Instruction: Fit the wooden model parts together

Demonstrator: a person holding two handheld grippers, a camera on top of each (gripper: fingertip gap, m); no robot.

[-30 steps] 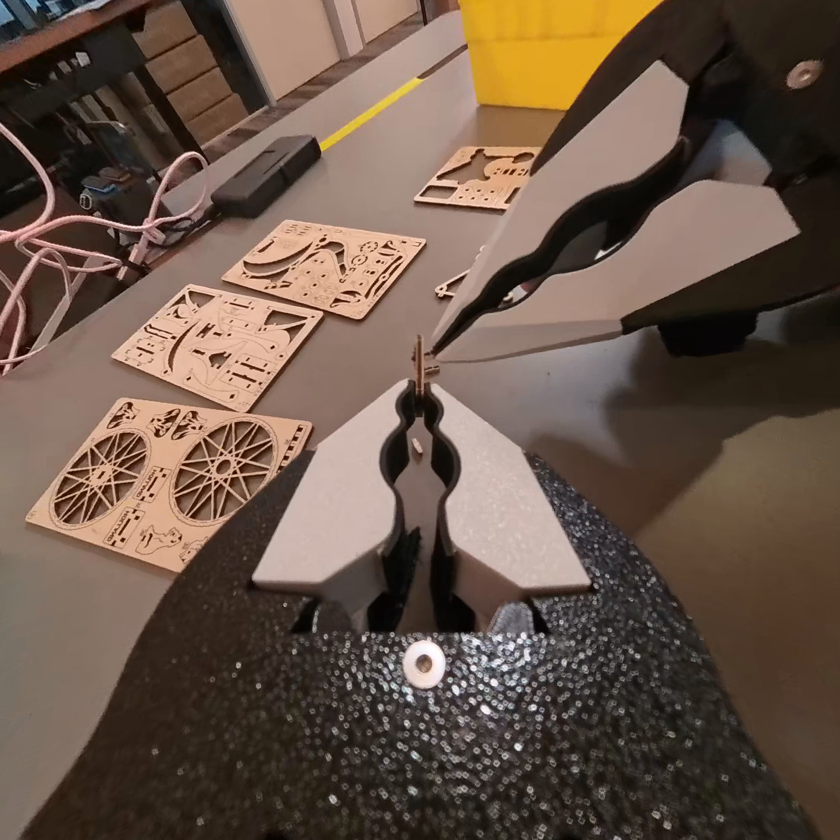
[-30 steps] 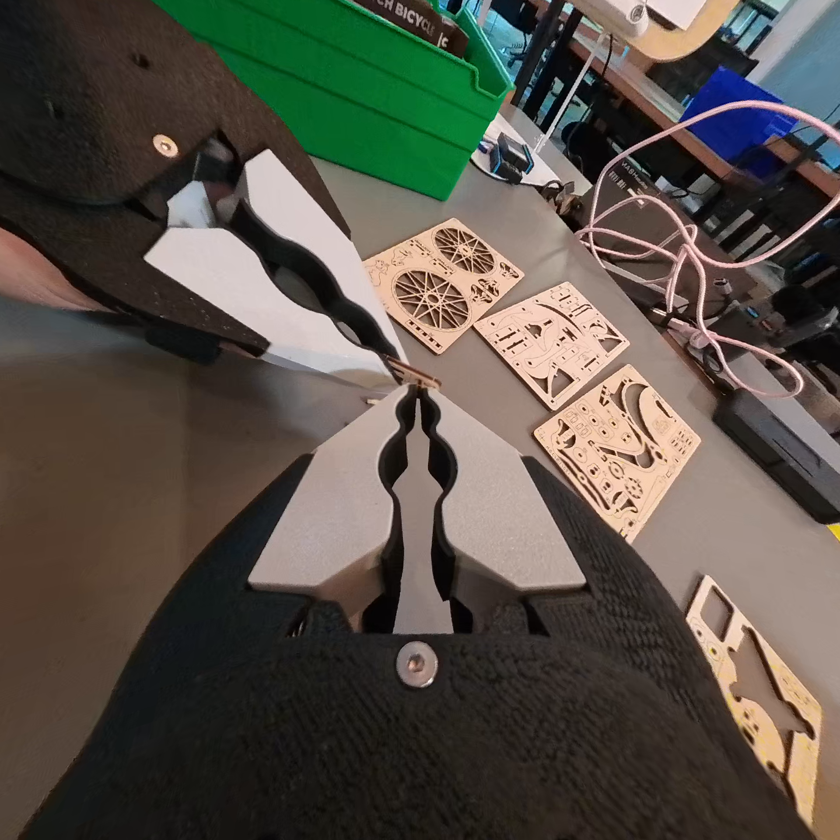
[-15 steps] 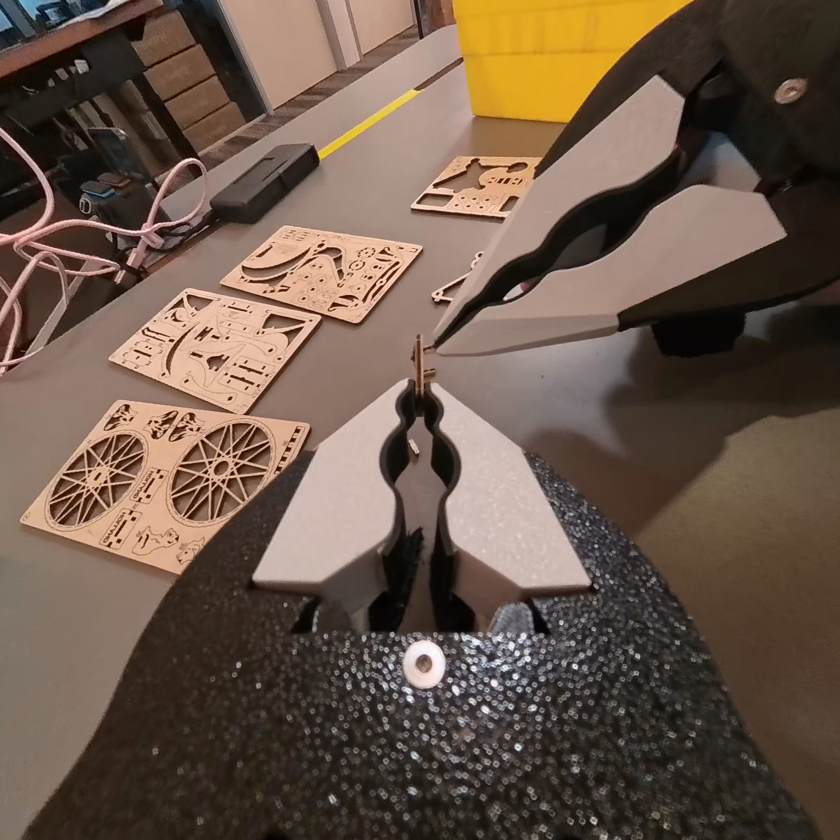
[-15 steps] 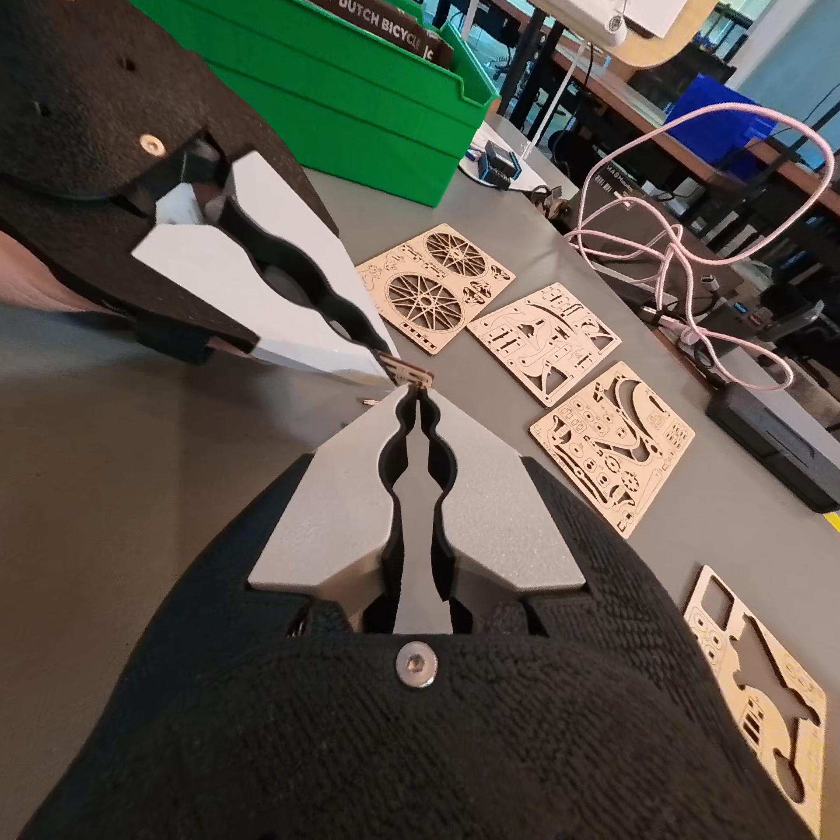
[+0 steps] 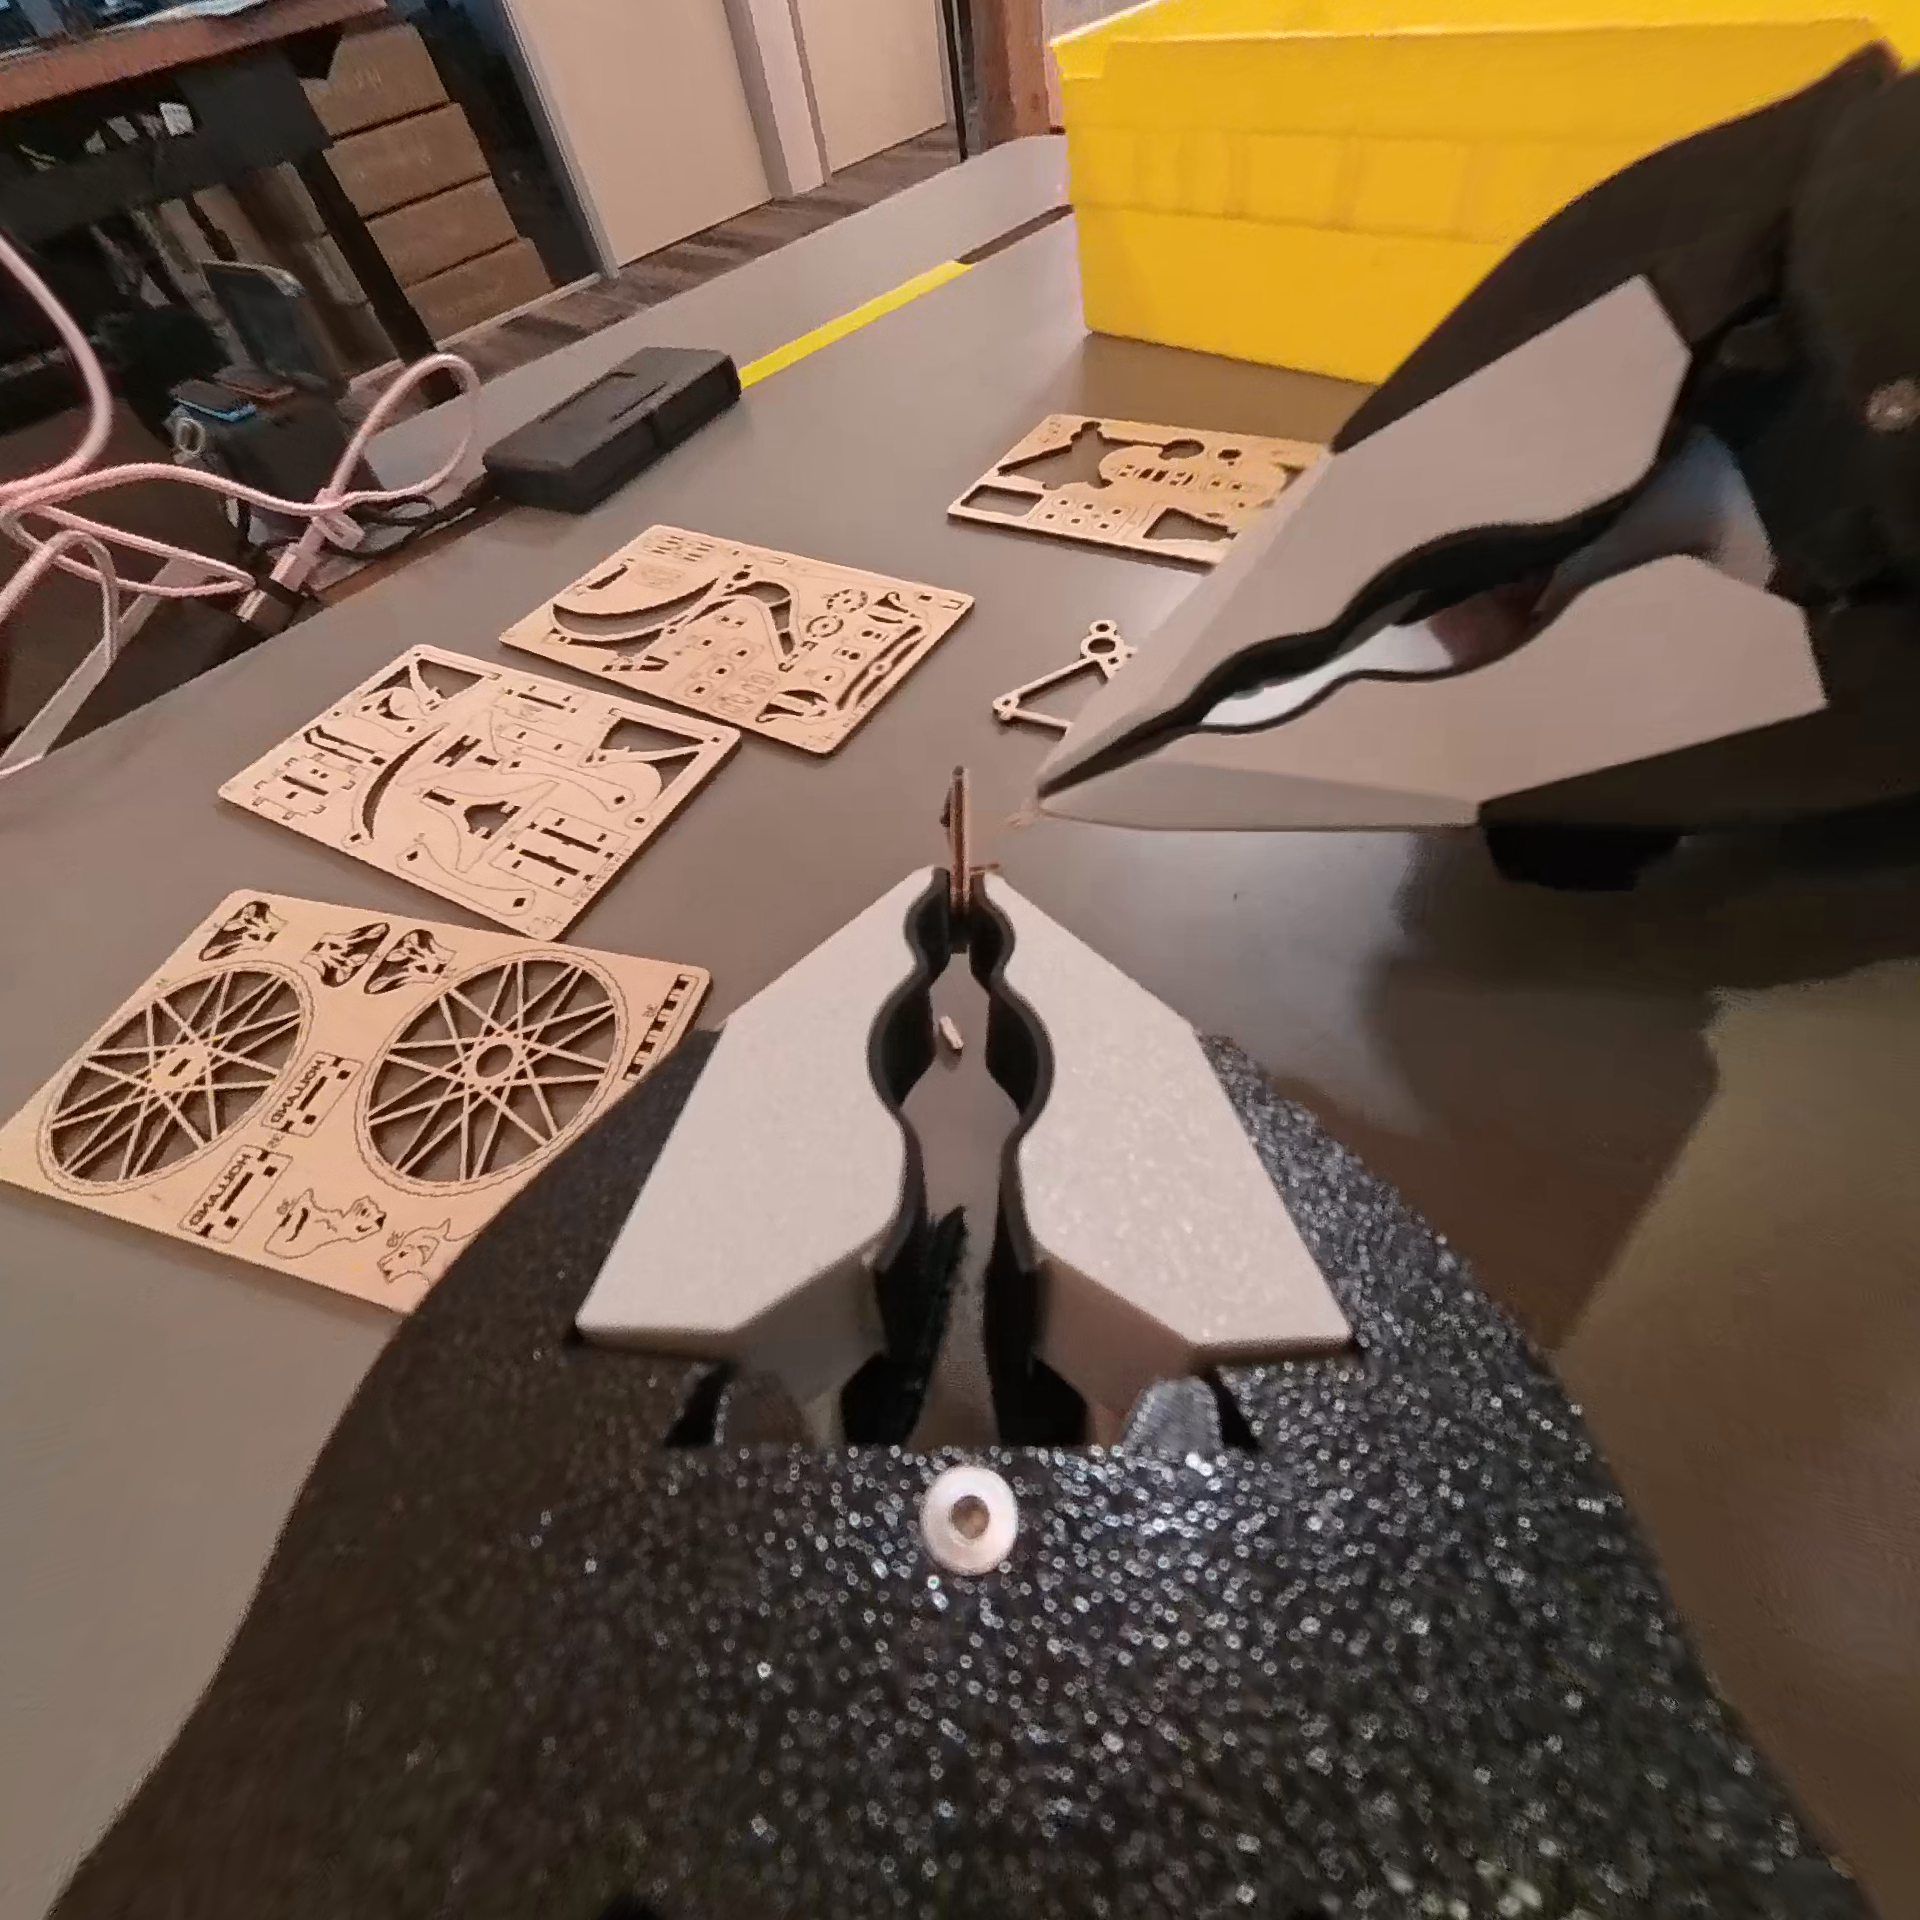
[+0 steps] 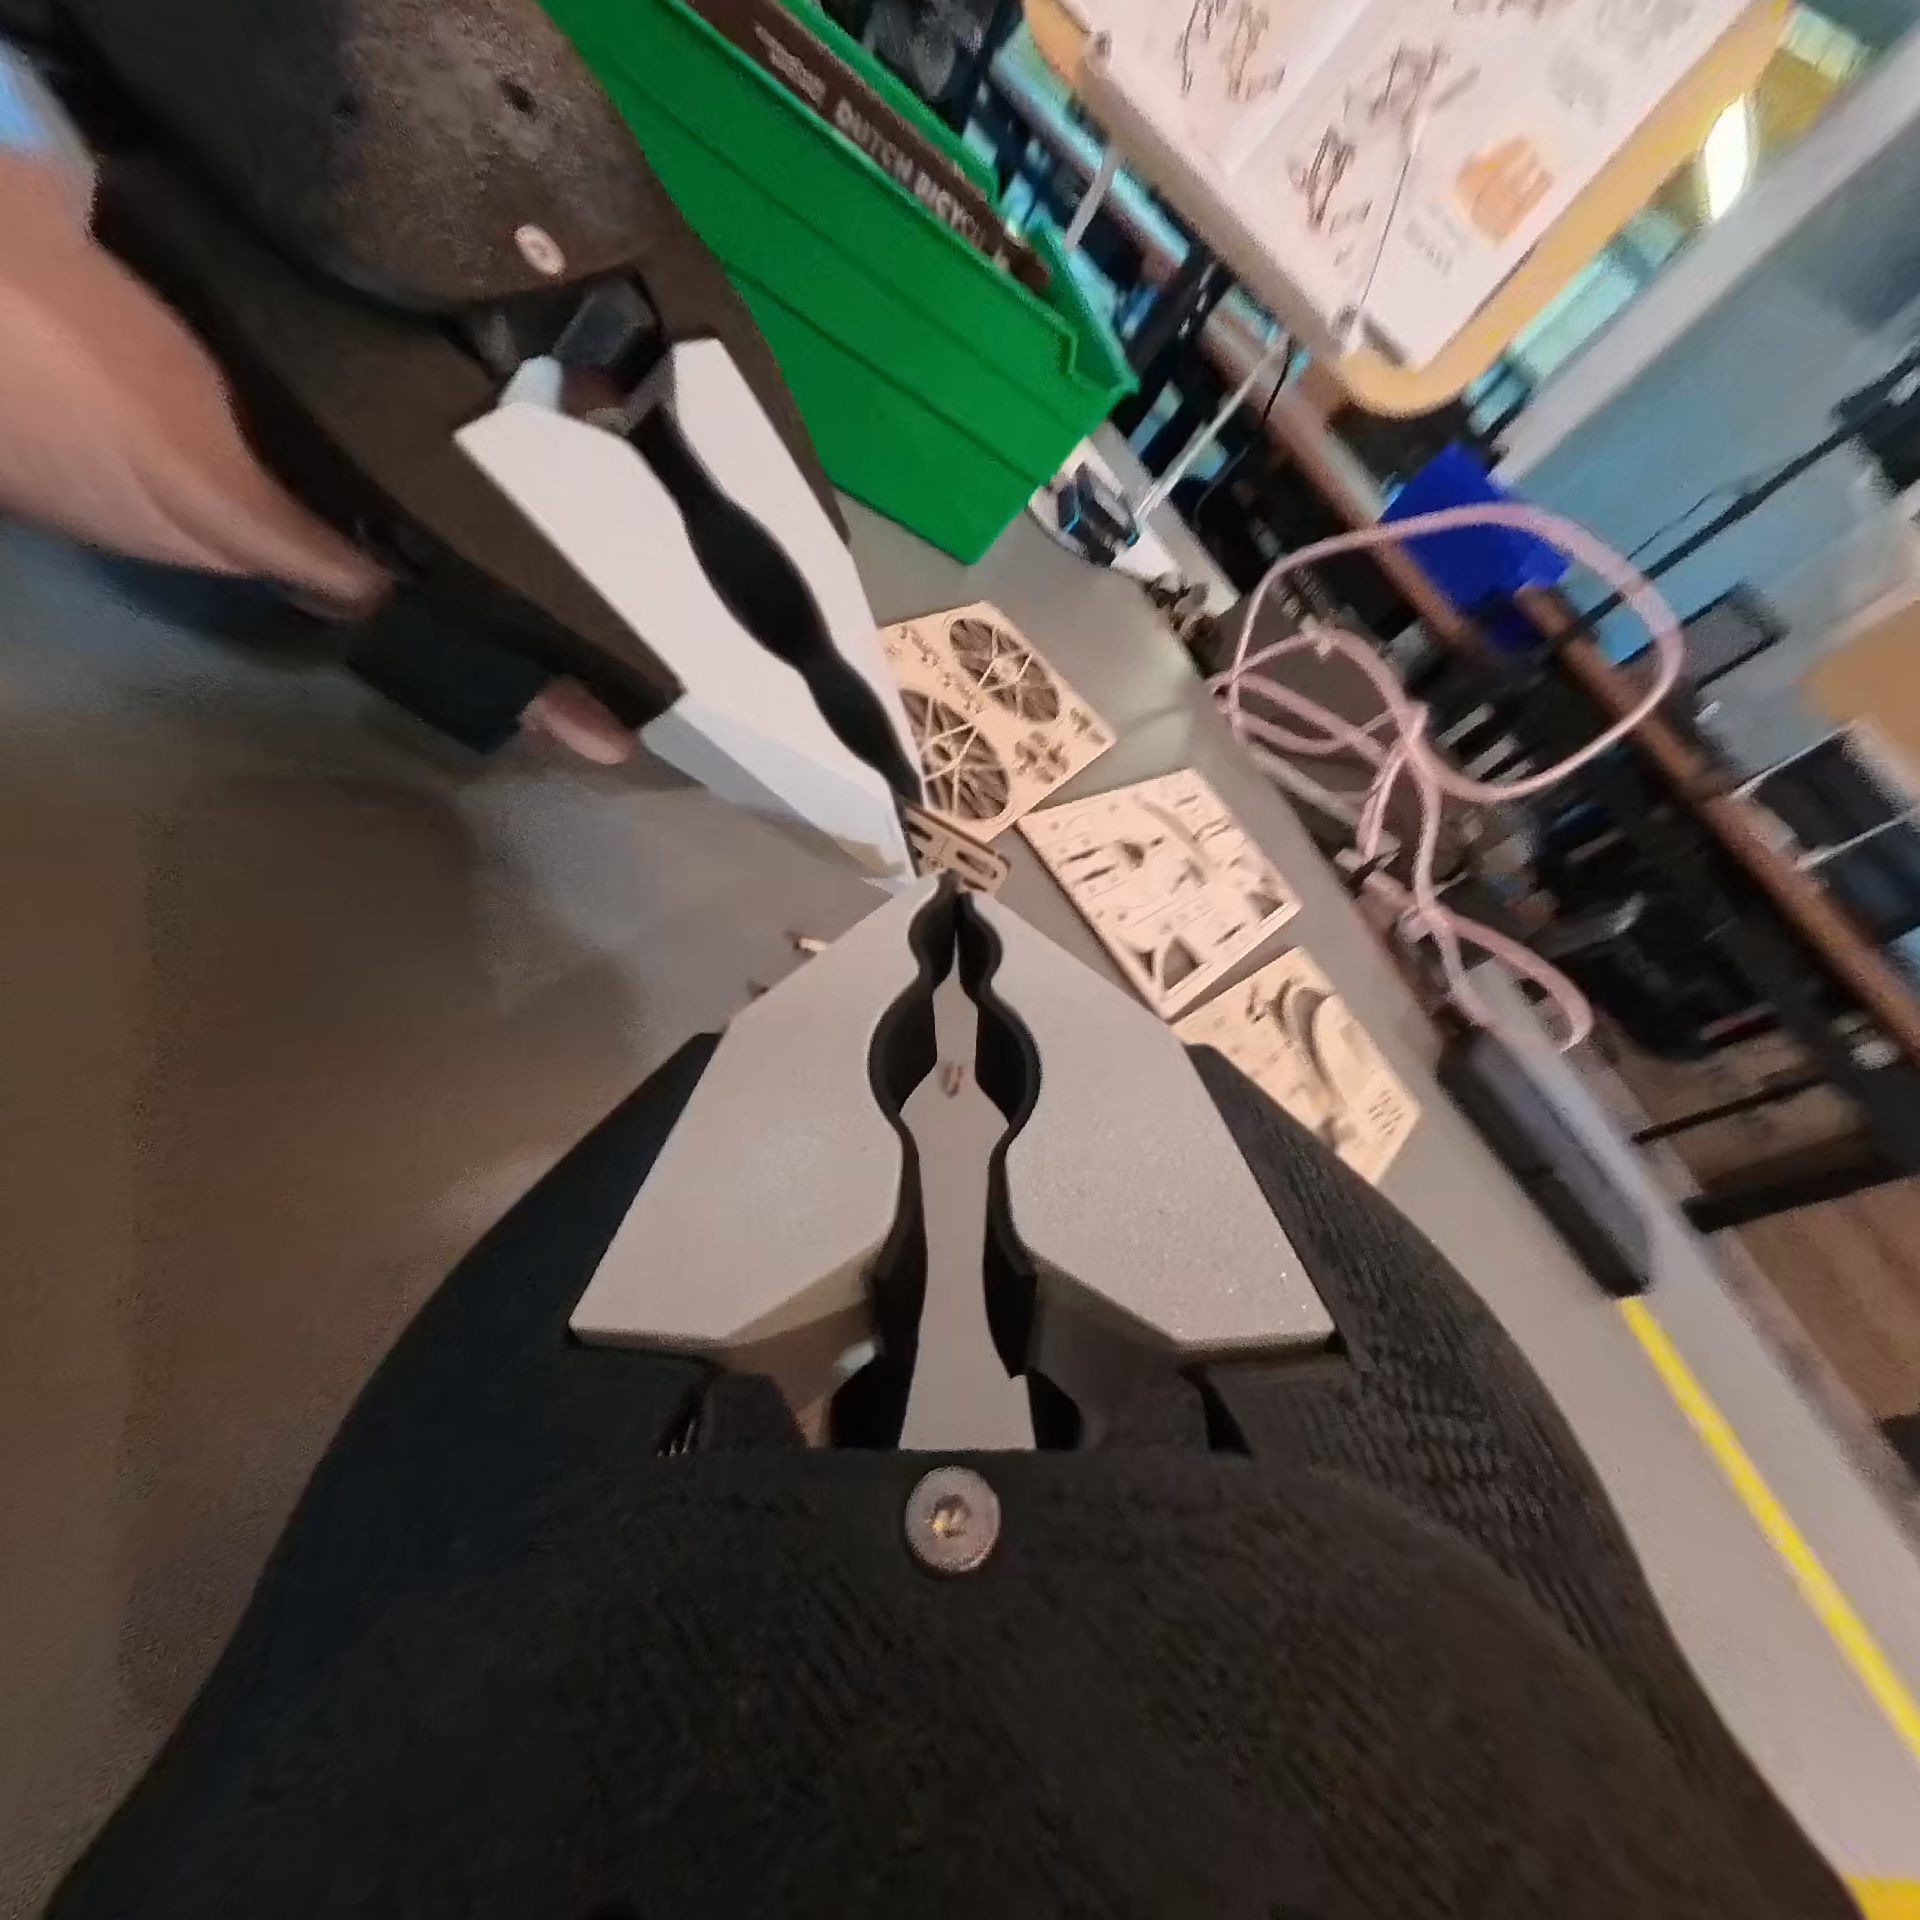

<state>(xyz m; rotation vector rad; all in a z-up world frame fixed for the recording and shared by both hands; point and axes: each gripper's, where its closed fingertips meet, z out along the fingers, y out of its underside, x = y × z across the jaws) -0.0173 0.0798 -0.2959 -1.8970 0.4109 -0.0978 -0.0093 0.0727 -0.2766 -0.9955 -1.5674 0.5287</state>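
My left gripper (image 5: 961, 891) is shut on a small flat wooden part (image 5: 958, 826), held upright and edge-on above the grey table (image 5: 1299, 1091). In the right wrist view the part (image 6: 958, 850) sticks out of the left gripper (image 6: 914, 842), which reaches in from the upper left. My right gripper (image 6: 951, 899) is shut, its tips just under the part. In the left wrist view the right gripper (image 5: 1041, 808) comes in from the right, a small gap from the part, with a tiny tan piece (image 5: 1021, 818) at its tips.
Several laser-cut wooden sheets lie at the left: a wheel sheet (image 5: 312, 1091) and two more (image 5: 478, 779) (image 5: 738, 634); one (image 5: 1132, 499) lies farther back. There is also a loose frame part (image 5: 1070, 686), a tiny wood bit (image 5: 948, 1062), a yellow bin (image 5: 1351, 156), a green bin (image 6: 883, 312), a black box (image 5: 613, 426) and pink cables (image 6: 1455, 675).
The right gripper's tips have drawn a little to the right, off the held part. The right wrist view has rolled and blurred. The left gripper keeps its hold.
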